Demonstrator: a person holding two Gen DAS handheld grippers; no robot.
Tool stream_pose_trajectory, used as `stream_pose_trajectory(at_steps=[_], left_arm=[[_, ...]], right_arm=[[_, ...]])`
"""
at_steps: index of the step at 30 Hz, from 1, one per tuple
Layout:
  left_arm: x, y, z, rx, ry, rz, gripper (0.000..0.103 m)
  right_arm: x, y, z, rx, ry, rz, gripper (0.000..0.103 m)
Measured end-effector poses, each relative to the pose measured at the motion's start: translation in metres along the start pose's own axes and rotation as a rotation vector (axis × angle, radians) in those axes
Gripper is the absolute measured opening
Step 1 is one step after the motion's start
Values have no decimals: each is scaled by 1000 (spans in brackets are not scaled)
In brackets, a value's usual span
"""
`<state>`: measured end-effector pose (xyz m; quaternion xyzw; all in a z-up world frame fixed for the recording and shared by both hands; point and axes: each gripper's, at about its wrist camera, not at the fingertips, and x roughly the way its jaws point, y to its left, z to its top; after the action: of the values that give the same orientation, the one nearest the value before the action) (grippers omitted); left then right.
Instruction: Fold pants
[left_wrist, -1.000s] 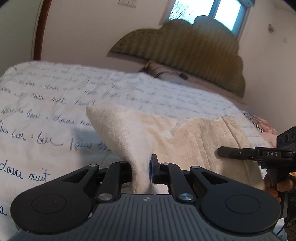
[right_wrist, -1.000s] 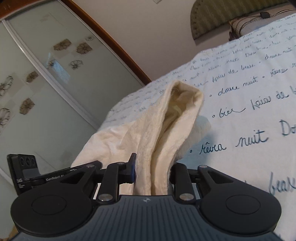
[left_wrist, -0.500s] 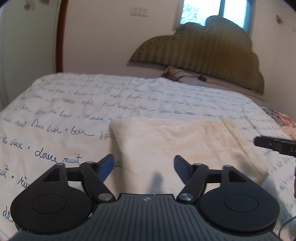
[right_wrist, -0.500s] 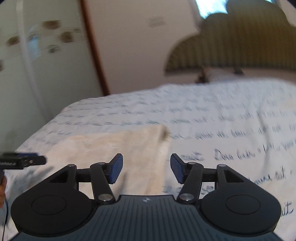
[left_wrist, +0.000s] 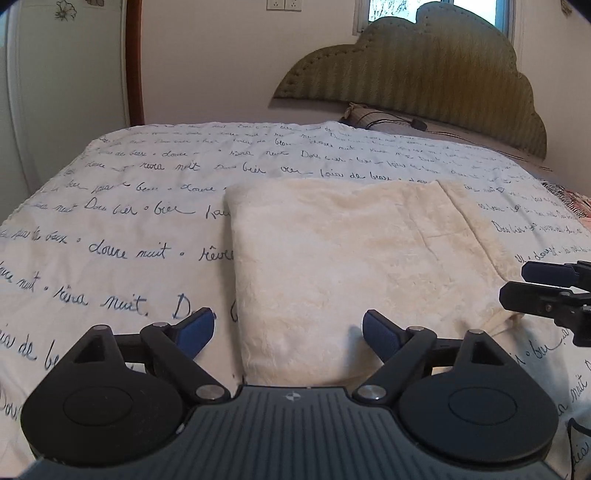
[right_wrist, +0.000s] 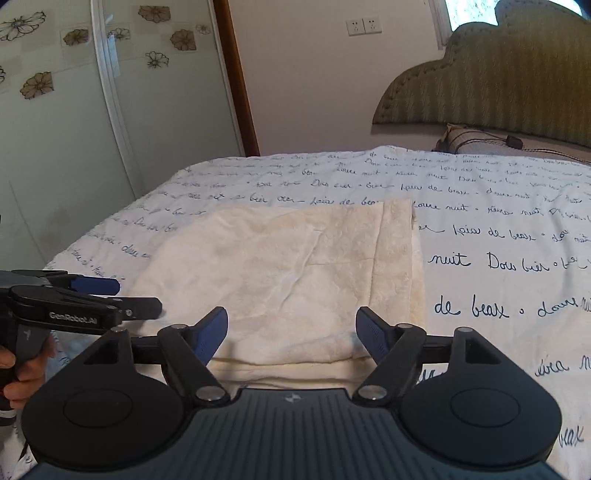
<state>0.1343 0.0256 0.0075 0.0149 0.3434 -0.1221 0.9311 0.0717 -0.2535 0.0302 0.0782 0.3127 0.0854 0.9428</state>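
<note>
Cream fleece pants (left_wrist: 351, 258) lie folded flat into a rough rectangle on the bed, seen also in the right wrist view as pants (right_wrist: 295, 269). My left gripper (left_wrist: 286, 328) hovers over the near left corner of the fabric, its jaws opening wide and nothing pressed between the blue pads. My right gripper (right_wrist: 291, 330) hangs over the near edge of the pants, its jaws also opening, not touching the cloth. Each gripper shows in the other's view: the right gripper (left_wrist: 517, 282) at the right edge, the left gripper (right_wrist: 135, 295) at the left.
The bedspread (left_wrist: 129, 221) is white with blue handwriting. An olive padded headboard (left_wrist: 424, 70) and a pillow (left_wrist: 373, 118) with a cable stand at the back. A glass wardrobe door (right_wrist: 74, 129) with flower decals is on the left. A hand (right_wrist: 18, 373) grips the left tool's handle.
Both grippers were shut on lifted folds of the pants; they let go and opened wide. The pants now lie flat, and both grippers have pulled back toward the near edge.
</note>
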Motion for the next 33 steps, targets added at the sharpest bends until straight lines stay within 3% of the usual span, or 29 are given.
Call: stream_pose_trajectory(at_steps=[9, 13, 17, 19, 21, 24, 25, 26, 27, 31, 33], left_arm=[[-17, -37, -29, 72, 47, 28, 95], [-21, -43, -42, 81, 65, 45, 95], [-25, -42, -50, 53, 77, 29, 95], [-28, -42, -54, 45, 77, 30, 95], [-31, -42, -57, 48, 78, 32, 95], [-35, -41, -59, 54, 71, 38, 95], [-37, -41, -60, 52, 67, 42, 95], [-37, -40, -60, 48, 63, 43, 95], [-37, -38, -61, 40, 58, 44, 95], [-35, -35, -64, 12, 55, 50, 95], [-33, -35, -65, 11, 50, 55, 95]], right_arm=[[-20, 14, -22, 89, 57, 5, 82], [-40, 28, -27, 28, 46, -29, 83], [-64, 47, -24, -77, 36, -119, 86], [-78, 54, -22, -93, 32, -117, 86], [-97, 53, -14, -8, 27, -1, 86], [-125, 34, -2, 254, -16, 422, 89], [-130, 31, 0, 287, -41, 493, 97], [-134, 31, 1, 279, -77, 481, 103], [-135, 35, 1, 232, -112, 392, 103], [-88, 65, -19, -74, -82, -210, 103], [-54, 74, -38, -215, -53, -337, 103]])
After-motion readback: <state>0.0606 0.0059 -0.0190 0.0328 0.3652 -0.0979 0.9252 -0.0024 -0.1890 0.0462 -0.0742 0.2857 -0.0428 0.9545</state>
